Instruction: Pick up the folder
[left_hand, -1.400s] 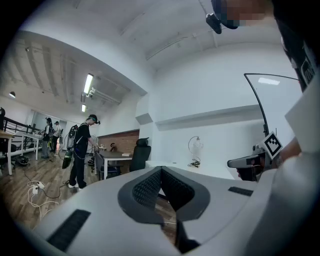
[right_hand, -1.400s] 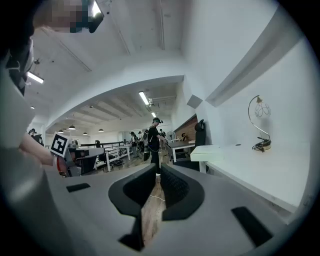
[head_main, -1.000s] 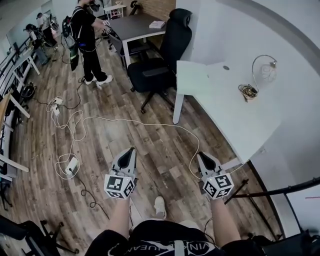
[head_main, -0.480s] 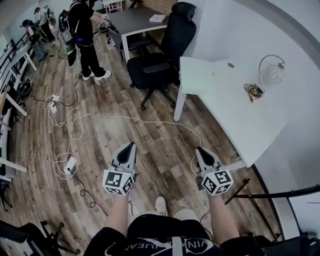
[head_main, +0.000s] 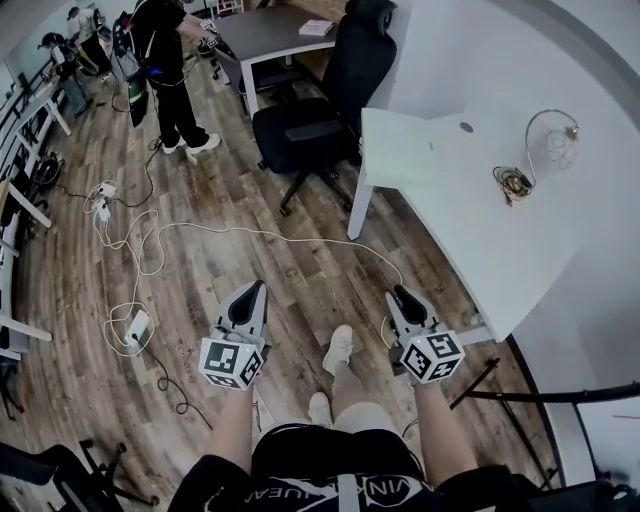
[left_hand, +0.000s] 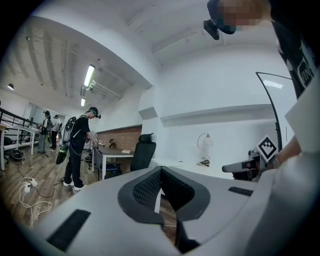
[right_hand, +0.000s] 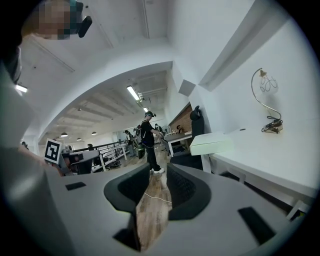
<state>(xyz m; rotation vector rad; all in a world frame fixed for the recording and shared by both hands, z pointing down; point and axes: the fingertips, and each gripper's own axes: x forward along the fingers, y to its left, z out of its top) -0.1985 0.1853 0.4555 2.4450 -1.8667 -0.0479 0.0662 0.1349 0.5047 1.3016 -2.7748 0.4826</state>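
The pale green folder (head_main: 398, 150) lies flat on the near left corner of the white table (head_main: 480, 240); the right gripper view shows the folder (right_hand: 212, 144) jutting over that corner. Both grippers hang over the wooden floor, well short of the table, and point level. My left gripper (head_main: 258, 287) is shut with nothing in it, its jaws (left_hand: 160, 171) meeting at the tips. My right gripper (head_main: 397, 293) is opening: a gap with bare floor shows between its jaws (right_hand: 159, 172), and nothing is held.
A black office chair (head_main: 320, 120) stands left of the table's corner. A white cable (head_main: 250, 235) snakes over the floor to a power strip (head_main: 138, 325). A wire lamp and coiled cords (head_main: 515, 182) sit on the table. A person (head_main: 165, 70) stands by a grey desk (head_main: 265, 35).
Both grippers have drifted forward over the floor and the table has come closer. The right jaws have parted from shut. The wearer's foot has stepped forward between the grippers.
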